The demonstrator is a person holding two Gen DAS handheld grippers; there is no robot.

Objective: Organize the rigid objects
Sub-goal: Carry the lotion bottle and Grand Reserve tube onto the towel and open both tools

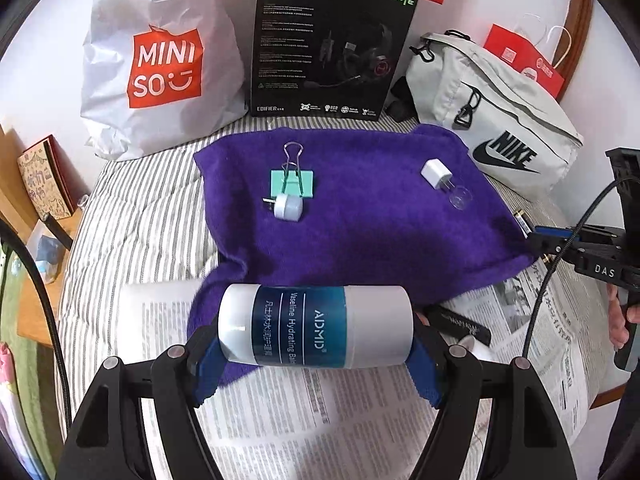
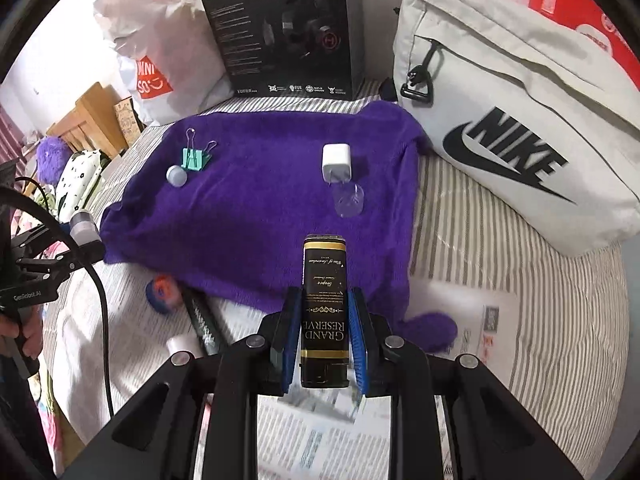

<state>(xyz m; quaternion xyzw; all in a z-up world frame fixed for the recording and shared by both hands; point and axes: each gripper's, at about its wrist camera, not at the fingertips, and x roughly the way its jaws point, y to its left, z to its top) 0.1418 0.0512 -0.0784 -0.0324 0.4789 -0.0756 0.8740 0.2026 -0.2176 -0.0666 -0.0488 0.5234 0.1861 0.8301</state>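
Left wrist view
Left gripper [image 1: 316,350]: jaws set wide, blue pads clamped on both ends of a white tube [image 1: 316,326] held crosswise; label reads "ADMD", "Vaseline Hydrating Balm".
Purple towel [image 1: 360,216]: on the striped bedding beyond the tube; carries a mint binder clip [image 1: 291,182], a small round white plug [image 1: 288,208], a white charger [image 1: 436,174] and a clear cap [image 1: 460,200].
Far row: white bag [image 1: 160,60] marked "MINISO"; black box [image 1: 328,44] marked "HECATE", "EDIFIER"; grey pouch [image 1: 500,128] marked "NIKE".
Near surface: newspaper [image 1: 300,420] under the gripper.

Right wrist view
Right gripper [image 2: 325,340]: jaws nearly closed, pads gripping the sides of a slim black and gold tin [image 2: 324,308] pointing away; lettering "GRAND RESERVE".
Towel: beyond the tin, same four small items.
Right: "NIKE" pouch. Far: headset box, "MINISO" bag.
Left edge: the other gripper carrying the tube.
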